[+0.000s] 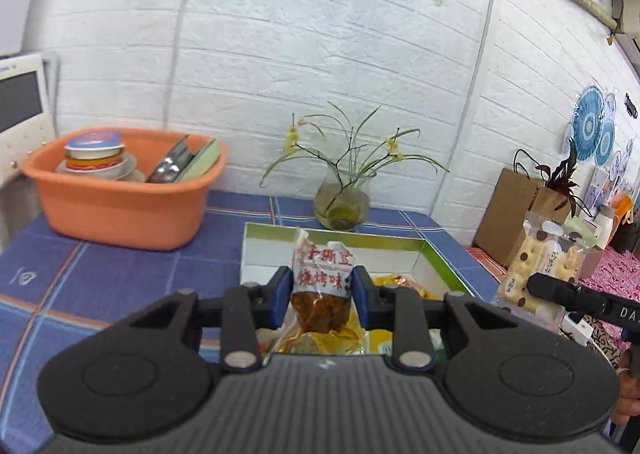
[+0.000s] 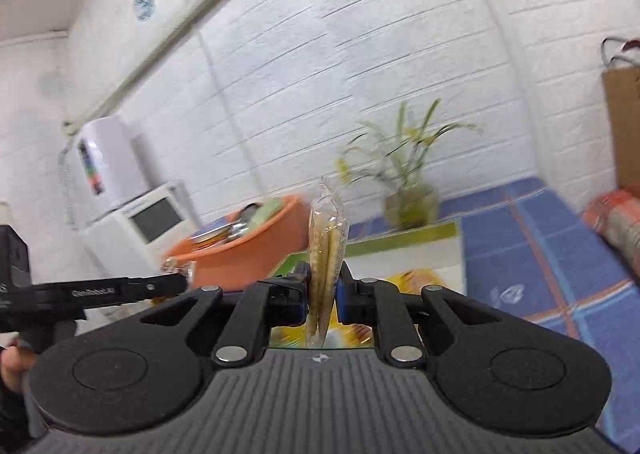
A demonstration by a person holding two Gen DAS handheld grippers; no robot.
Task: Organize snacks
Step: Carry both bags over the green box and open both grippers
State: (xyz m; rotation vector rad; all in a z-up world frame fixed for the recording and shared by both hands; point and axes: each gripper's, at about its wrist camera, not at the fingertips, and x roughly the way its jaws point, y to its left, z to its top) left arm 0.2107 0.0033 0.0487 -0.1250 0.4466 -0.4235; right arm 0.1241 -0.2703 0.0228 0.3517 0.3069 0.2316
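My left gripper (image 1: 321, 286) is shut on a clear snack packet (image 1: 320, 286) with red Chinese print and brown pieces inside, held above a green-rimmed white box (image 1: 400, 254) with yellow packets (image 1: 400, 282) in it. My right gripper (image 2: 323, 290) is shut on a thin clear packet of biscuits (image 2: 325, 254), seen edge on, above the same box (image 2: 404, 254). In the left wrist view that biscuit packet (image 1: 540, 266) and the right gripper's finger (image 1: 560, 290) show at the right. The left gripper's finger (image 2: 120, 288) shows at the left of the right wrist view.
An orange basin (image 1: 120, 210) of dishes stands at the back left on the blue checked tablecloth (image 1: 100, 274). A glass vase with a plant (image 1: 342, 202) stands behind the box. A brown paper bag (image 1: 508, 226) and clutter sit at the right. A white appliance (image 2: 136, 222) stands beyond the basin.
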